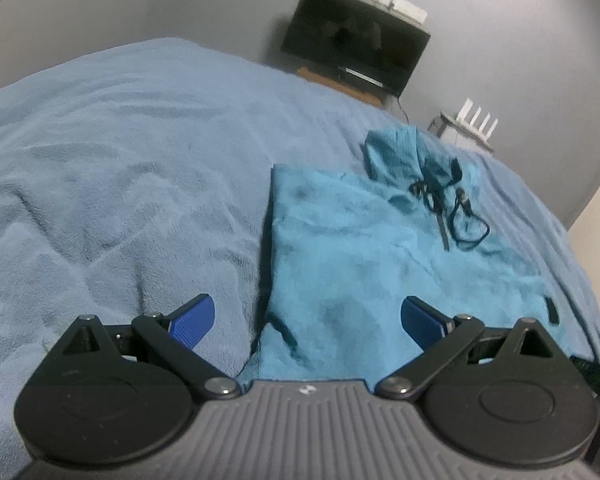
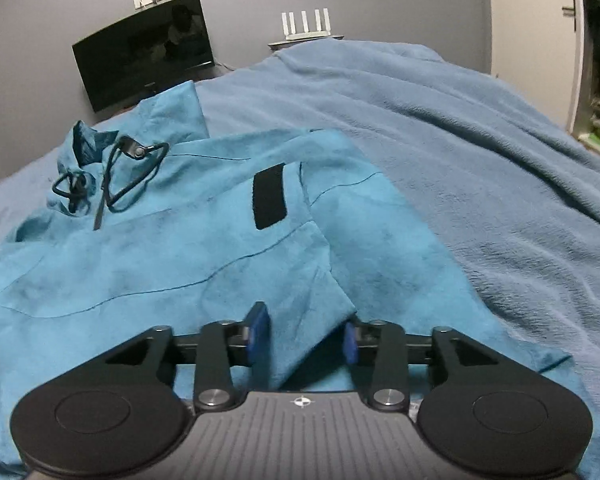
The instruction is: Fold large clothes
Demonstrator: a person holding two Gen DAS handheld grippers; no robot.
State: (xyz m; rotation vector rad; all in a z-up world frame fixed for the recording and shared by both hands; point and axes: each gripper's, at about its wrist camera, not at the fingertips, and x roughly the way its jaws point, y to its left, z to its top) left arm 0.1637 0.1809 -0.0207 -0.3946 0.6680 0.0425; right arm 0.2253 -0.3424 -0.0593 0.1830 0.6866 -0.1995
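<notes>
A soft, light teal jacket [image 2: 188,248] is spread on the bed [image 2: 480,168]. The right gripper [image 2: 306,334] is released around a folded sleeve edge; the left gripper [image 1: 307,322] is held unclenched near the hem, where hold is best taken.

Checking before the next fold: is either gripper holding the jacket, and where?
Nothing is held. The left gripper is open; the right gripper straddles the jacket's sleeve end, unclamped.

Left of the jacket [image 1: 360,248] the bed [image 1: 120,168] lies bare and wide, open to pass over. Right of it, rumpled blanket [image 2: 480,160] rises in folds. Beyond the far edge stand a monitor [image 1: 354,38] and router [image 2: 306,24], against the wall.
</notes>
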